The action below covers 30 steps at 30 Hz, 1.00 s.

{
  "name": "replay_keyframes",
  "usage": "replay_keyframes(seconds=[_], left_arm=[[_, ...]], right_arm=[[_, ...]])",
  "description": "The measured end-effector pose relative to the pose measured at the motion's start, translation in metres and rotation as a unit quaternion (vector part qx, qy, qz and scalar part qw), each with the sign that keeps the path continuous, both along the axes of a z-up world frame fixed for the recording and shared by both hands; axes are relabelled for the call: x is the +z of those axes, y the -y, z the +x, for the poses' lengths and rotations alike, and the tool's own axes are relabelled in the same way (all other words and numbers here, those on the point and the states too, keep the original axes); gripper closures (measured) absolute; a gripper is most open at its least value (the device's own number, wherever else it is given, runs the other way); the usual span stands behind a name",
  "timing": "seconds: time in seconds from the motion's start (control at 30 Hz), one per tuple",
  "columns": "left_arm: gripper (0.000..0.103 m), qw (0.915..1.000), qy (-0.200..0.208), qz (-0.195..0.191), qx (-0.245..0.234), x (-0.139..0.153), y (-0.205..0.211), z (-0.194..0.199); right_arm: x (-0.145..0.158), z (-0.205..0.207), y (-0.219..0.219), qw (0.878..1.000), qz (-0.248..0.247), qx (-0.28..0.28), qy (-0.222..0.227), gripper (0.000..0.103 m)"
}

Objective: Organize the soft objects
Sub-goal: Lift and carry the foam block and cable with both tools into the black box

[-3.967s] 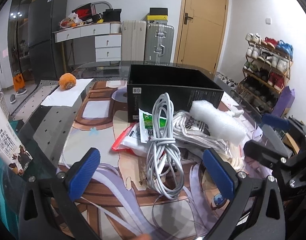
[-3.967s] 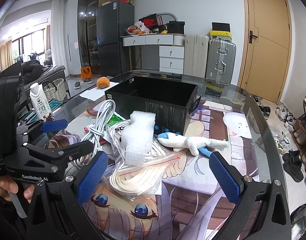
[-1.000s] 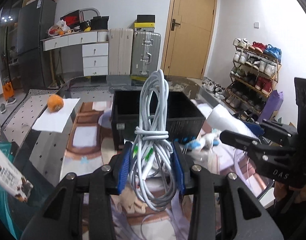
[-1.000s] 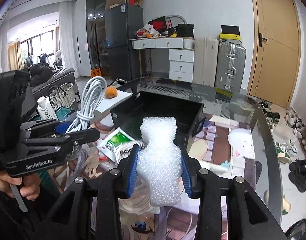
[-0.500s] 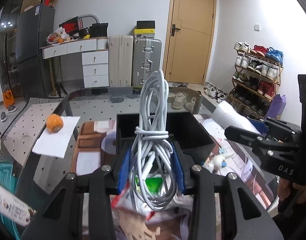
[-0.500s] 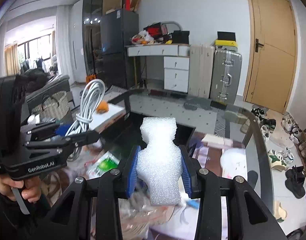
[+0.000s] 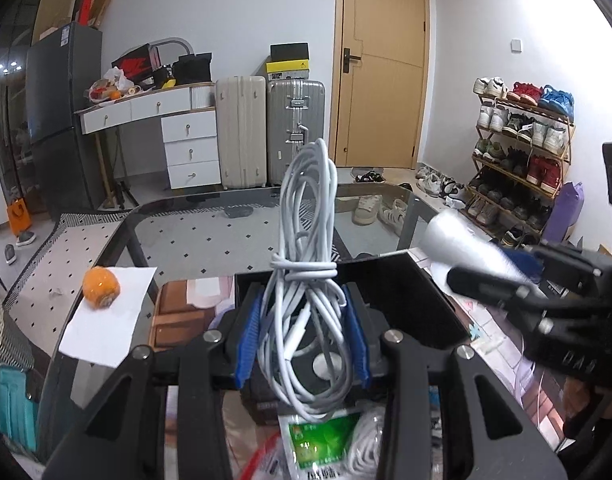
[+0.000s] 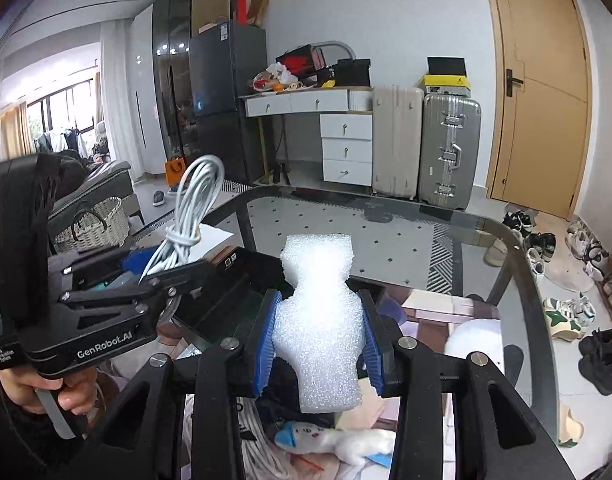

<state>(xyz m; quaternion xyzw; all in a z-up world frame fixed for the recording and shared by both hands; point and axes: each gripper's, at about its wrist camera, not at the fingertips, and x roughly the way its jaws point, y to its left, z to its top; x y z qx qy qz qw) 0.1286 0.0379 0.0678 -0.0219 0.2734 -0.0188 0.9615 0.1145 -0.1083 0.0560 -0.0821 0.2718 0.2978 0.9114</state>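
The room has white walls and a wooden door in its far wall, with a dark refrigerator to the left, a white desk with drawers heaped with clutter, and two upright suitcases, a cream one and a silver one, standing side by side between desk and door. A shoe rack full of sneakers lines the right wall, and loose shoes lie on the floor near it. In front stretches a glass table through which the patterned floor shows; a printed mat covers its near part. On that mat sits an open black box, and well to its left an orange fruit rests on a white sheet of paper. Nearer the cameras lie a bagged item with a green label and a white plush toy with blue. The left gripper is clamped on a coiled white cable, held upright above the box's near edge. The right gripper pinches a white foam piece, also raised over the near side of the box, just right of the cable.
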Motion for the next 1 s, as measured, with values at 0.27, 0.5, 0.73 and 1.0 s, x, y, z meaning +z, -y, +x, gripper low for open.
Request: replay_keyframes(seconds=[0.27,0.5,0.73,1.0], left_arm=[[0.065,0.9999,-0.012,-0.006,0.004,-0.01,-0.01,0.022],[0.065,0.9994,-0.035,0.005,-0.008,-0.027,-0.006,0.035],[0.065,0.9986,-0.048,0.009,-0.02,-0.035,-0.001,0.046],[0.065,0.9975,-0.065,0.02,-0.018,-0.044,-0.005,0.055]], right_arm=[[-0.015,0.018,-0.017,1.0,-0.009,0.006,-0.018,0.065],[-0.022,0.038,-0.023,1.0,-0.017,0.005,-0.02,0.065],[-0.031,0.051,-0.03,0.999,-0.018,0.004,-0.028,0.065],[-0.041,0.057,-0.04,0.999,-0.024,0.014,-0.03,0.065]])
